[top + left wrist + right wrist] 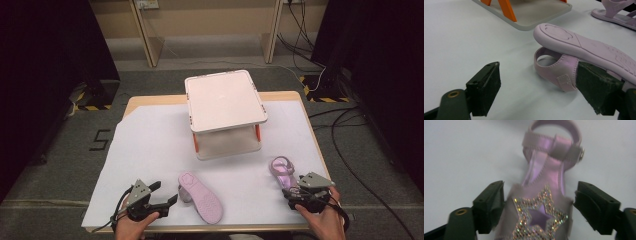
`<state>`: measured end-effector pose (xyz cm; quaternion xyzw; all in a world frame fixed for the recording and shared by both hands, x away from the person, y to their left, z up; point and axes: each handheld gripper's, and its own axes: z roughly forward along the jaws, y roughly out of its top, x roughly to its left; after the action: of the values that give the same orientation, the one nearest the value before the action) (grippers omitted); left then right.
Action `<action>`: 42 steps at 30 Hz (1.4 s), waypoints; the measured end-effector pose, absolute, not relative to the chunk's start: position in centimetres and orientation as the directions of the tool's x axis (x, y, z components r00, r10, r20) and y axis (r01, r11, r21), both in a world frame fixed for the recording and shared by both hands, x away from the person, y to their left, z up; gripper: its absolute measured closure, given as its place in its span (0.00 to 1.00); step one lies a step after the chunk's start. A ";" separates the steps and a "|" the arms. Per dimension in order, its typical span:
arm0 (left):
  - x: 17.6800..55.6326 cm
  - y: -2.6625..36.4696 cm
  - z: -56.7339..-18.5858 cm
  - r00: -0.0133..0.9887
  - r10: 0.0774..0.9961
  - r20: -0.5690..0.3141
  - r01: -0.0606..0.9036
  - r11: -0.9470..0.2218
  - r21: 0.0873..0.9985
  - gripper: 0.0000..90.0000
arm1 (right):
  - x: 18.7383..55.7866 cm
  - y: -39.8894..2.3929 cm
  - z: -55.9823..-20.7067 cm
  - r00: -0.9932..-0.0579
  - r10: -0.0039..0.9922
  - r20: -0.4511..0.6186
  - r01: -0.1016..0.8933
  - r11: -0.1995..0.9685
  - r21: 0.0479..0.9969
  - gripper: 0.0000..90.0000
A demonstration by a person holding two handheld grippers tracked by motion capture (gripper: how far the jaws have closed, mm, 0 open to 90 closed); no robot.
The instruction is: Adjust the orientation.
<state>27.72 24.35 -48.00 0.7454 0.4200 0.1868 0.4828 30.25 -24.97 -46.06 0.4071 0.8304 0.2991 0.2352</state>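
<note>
While the small white shelf (225, 112) stands in the middle of the table (150, 145), two purple sandals lie on the near side of it. The shelf has two white boards, one above the other, with orange legs (507, 10) between them (it looks a bit like a tiny table).

The upside-down sandal (201, 196) lies in front of the shelf and a little to its left. Its pale sole (584, 46) faces up, and its strap (556, 70) makes a loop under it, down on the white cover.

The left gripper (165, 197) sits left of that sandal, held by the person's left hand (132, 225). Its claw is wide open. One black jaw is out over the bare cover. The other jaw is just beside the strap, and you cannot tell if it touches.

The star sandal (282, 170) stands the right way up, in front of the shelf and to its right. It has a shiny star (540, 213) on its front and a strap with a button at the back.

The right gripper (294, 192) is at the near end of this sandal, held by the right hand (325, 220). Its claw is wide, with the sandal's front between the two jaws. A gap shows at the far jaw, so the claw is not squeezing the shoe.
</note>
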 end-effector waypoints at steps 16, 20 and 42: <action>27.8 24.3 -48.1 0.574 0.809 -0.125 0.447 -0.182 0.876 0.22 | 29.8 -29.5 -44.9 -0.519 0.835 -0.184 0.604 0.510 0.612 0.22; 27.8 24.3 -48.1 0.574 0.809 -0.125 0.446 -0.182 0.876 0.22 | 29.7 -30.1 -44.7 -0.482 0.847 -0.222 0.609 0.506 0.611 0.24; 27.8 24.4 -48.1 0.569 0.813 -0.125 0.446 -0.178 0.877 0.22 | 28.2 -31.9 -42.7 -0.453 0.890 0.050 0.504 0.210 0.838 0.36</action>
<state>27.79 24.37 -48.07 0.7435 0.4233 0.1901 0.4815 28.15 -31.95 -42.68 0.4693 0.7428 0.4182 0.2306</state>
